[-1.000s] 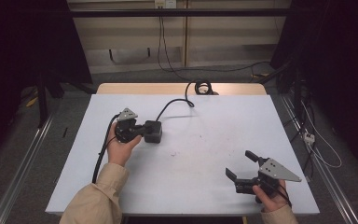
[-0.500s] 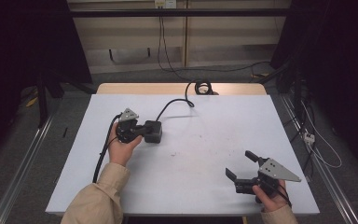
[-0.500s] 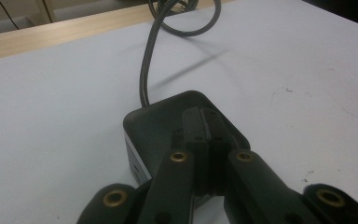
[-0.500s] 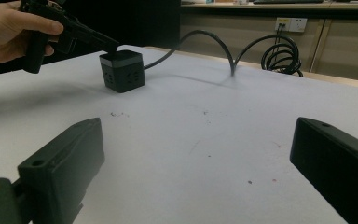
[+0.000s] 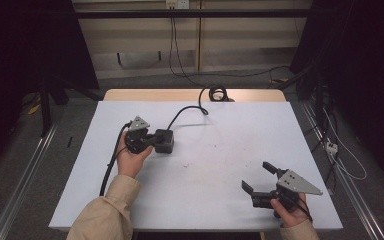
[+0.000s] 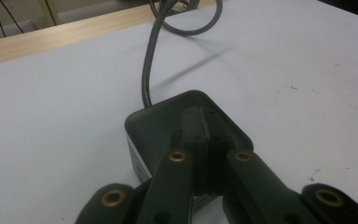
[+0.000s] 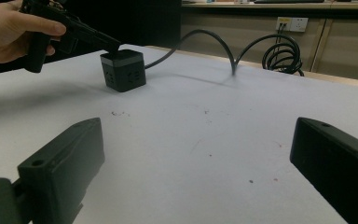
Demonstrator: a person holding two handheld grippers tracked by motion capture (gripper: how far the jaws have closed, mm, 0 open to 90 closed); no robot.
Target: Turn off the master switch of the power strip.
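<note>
Light falls from above onto my white table point(image 5: 220, 165), leaving it evenly bright while the room around it sinks into near black. My left gripper view looks soft and slightly hazy; the cable point(image 6: 151, 56) casts a faint diffuse shadow to its right. In my right gripper view my own jaws are blurred up close, while the black cube point(image 7: 122, 70) sits sharper, a soft shadow beside it.

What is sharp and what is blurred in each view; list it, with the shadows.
High view: evenly lit white table, dark surroundings. Left gripper view: left gripper jaws blurred up close on the black power cube; its cable casts a soft shadow. Right gripper view: right gripper jaws blurred, cube sharper.
</note>
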